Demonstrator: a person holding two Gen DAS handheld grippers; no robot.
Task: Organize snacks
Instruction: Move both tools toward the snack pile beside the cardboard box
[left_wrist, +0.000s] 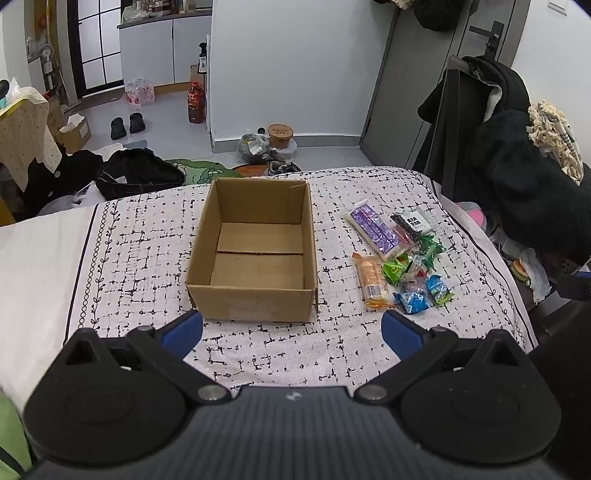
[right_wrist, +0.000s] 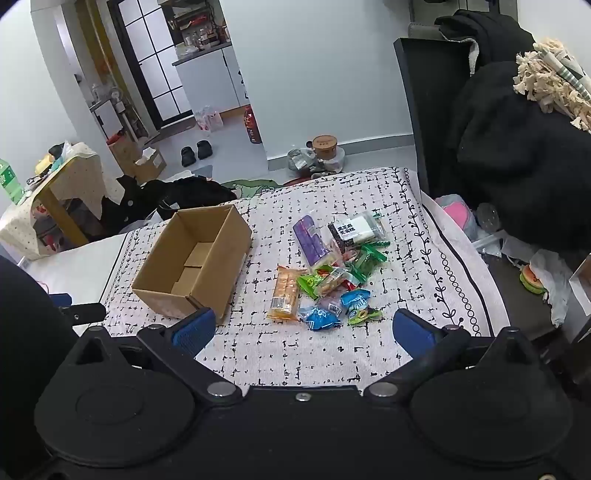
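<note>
Clutter in the snack pile (right_wrist: 328, 273) hides much: packets overlap, so several small wrappers in the middle cannot be separated or read. Countable there are one purple pack (right_wrist: 312, 242), one black-and-white pack (right_wrist: 354, 229), one orange pack (right_wrist: 284, 297), two blue packets (right_wrist: 319, 318) at the near edge, and a few green wrappers (right_wrist: 365, 258) of uncertain number. One box (left_wrist: 255, 254) stands open and empty on the patterned bed cover (left_wrist: 129, 266), flaps cut off or folded inside; its near wall hides part of its floor. The pile lies just right of the box, apart from it, with a bare strip of cover between. Bare cover also runs along the near side, between the things and both grippers. The cover's right border is close to the pile; beyond it the bed drops to floor clutter. Left gripper (left_wrist: 291, 326) hovers before the box, fingers (left_wrist: 184, 326) spread wide, nothing between them. Right gripper (right_wrist: 303, 328) hovers before the pile, fingers (right_wrist: 413, 330) likewise wide and empty. In the right wrist view the left gripper's edge shows, mostly cut off by a dark sleeve.
</note>
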